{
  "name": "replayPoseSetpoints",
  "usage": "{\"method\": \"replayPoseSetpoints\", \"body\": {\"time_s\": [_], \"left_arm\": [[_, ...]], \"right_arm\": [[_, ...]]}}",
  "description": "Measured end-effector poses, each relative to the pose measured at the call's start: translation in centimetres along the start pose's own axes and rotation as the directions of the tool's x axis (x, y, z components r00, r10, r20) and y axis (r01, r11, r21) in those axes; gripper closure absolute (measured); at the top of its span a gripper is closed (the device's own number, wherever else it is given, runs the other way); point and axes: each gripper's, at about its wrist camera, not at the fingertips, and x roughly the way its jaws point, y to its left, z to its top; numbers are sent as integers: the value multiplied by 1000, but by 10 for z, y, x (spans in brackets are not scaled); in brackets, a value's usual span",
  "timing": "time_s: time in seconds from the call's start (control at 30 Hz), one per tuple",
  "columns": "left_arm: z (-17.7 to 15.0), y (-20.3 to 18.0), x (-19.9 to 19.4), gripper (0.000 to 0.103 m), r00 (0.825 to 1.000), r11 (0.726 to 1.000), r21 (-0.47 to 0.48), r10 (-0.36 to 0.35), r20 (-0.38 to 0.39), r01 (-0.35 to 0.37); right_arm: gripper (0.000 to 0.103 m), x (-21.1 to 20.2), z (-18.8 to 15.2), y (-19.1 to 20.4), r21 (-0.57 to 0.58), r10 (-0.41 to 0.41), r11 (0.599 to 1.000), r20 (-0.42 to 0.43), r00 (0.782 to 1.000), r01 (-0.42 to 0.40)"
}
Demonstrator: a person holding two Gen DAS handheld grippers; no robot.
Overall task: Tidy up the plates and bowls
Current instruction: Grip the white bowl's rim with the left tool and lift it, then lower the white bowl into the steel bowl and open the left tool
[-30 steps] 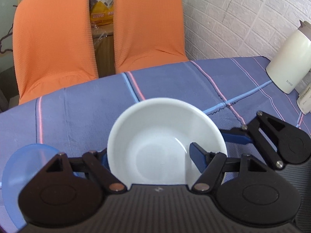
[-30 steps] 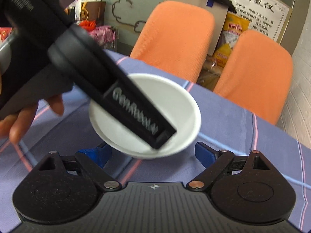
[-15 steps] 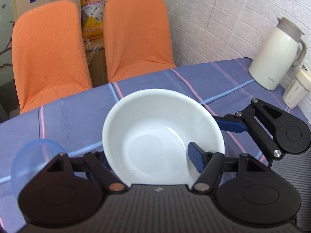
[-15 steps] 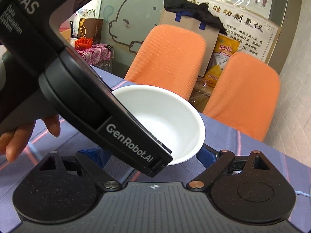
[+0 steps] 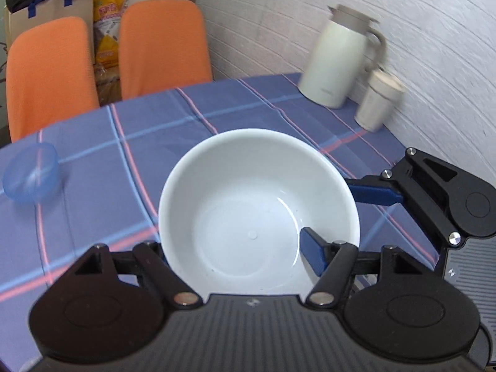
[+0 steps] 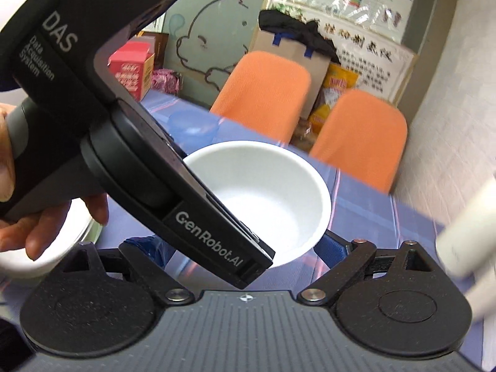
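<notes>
A white bowl (image 5: 248,204) is held tilted above the blue checked tablecloth (image 5: 130,142), with my left gripper (image 5: 232,248) shut on its near side. One blue finger (image 5: 313,254) lies inside the bowl; the other is hidden behind its wall. In the right wrist view the same white bowl (image 6: 272,192) sits behind the left gripper's black body (image 6: 186,204). My right gripper (image 6: 238,245) is open, just right of the bowl, with one blue finger (image 5: 372,193) beside the rim. A translucent blue bowl (image 5: 29,176) rests on the cloth at far left.
A cream jug (image 5: 338,59) and a lidded cup (image 5: 378,102) stand at the back right against the brick wall. Two orange chairs (image 5: 161,46) face the far table edge. Another white dish (image 6: 62,232) lies under a person's hand (image 6: 46,217) at left.
My left gripper has carried the white bowl up and to the right, toward the jug. The blue bowl now lies farther off to the left. The right gripper stayed open beside the bowl.
</notes>
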Motion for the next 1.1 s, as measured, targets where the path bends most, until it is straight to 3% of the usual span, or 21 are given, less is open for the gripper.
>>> {"method": "replayPoseSetpoints", "body": {"time_s": [0.27,0.5,0.67,0.83,0.97,1.1], "left_arm": [[-54,-35,11,33,997,999,45,-15,-76,18],[-66,-31,27,33,992,999,43,14,-122,-9],[-63,-27,25,27,990,999,40,-10,-143,16],[-62,-23,1,27,992,998,62,-17,-124,25],[-59,-11,-25,27,998,997,68,38,-51,-35],[-52,17,-49,26,996,996,8,86,4,-86]], "right_arm": [[21,-24,-42,18,49,10,999,-68,998,-7],[23,-16,-58,18,78,29,997,-110,993,-21],[23,-18,-66,9,112,15,994,-113,993,-2],[23,-31,-78,1,171,20,985,-113,993,-1],[23,-38,-78,-6,216,45,976,-99,994,-23],[23,-42,-73,-7,250,65,967,-68,996,-46]]}}
